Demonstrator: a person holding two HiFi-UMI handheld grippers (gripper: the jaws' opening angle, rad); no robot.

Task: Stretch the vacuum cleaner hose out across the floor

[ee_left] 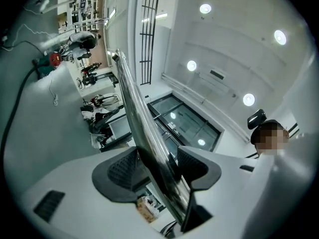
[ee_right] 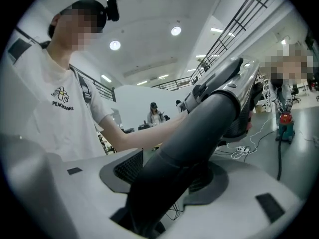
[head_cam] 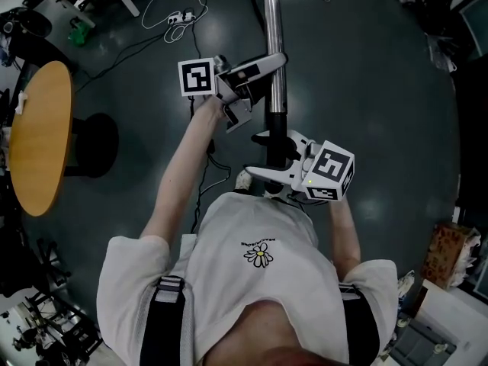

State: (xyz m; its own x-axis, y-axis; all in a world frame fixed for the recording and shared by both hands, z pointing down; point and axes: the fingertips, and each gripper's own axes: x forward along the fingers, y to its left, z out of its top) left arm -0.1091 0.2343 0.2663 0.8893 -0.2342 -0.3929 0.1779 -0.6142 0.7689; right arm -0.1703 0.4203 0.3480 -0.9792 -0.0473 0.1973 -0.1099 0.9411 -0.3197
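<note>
1. Surface and room. The floor [head_cam: 366,90] is smooth, dark grey-green and slightly glossy. A round wooden table [head_cam: 42,136] stands at the left. Loose cables and a white power strip [head_cam: 181,17] lie near the top of the head view, and a cardboard box [head_cam: 448,254] sits at the right edge. The ceiling [ee_left: 234,59] is high and white, with round recessed lights. Another person [ee_right: 153,114] is in the background.

2. Task item. The chrome tube [head_cam: 272,29] of the vacuum cleaner runs from the top of the head view down to the operator. There it joins a dark grey tube section [ee_right: 199,128]. Both are raised off the floor, in front of the operator's chest.

3. Left gripper [ee_left: 157,166]. The jaws are closed on the chrome tube, one ribbed pad against each side.

4. Right gripper [ee_right: 169,171]. The jaws are spread wide on either side of the dark grey tube section, which fills most of the gap (no firm clamp is evident).

5. Markings. Each gripper carries a cube with black-and-white square markers [head_cam: 197,77]. The operator's white T-shirt [head_cam: 229,296] shows a daisy [head_cam: 259,255] above small capitals beginning "PEAC"; the rest cannot be read reliably.
</note>
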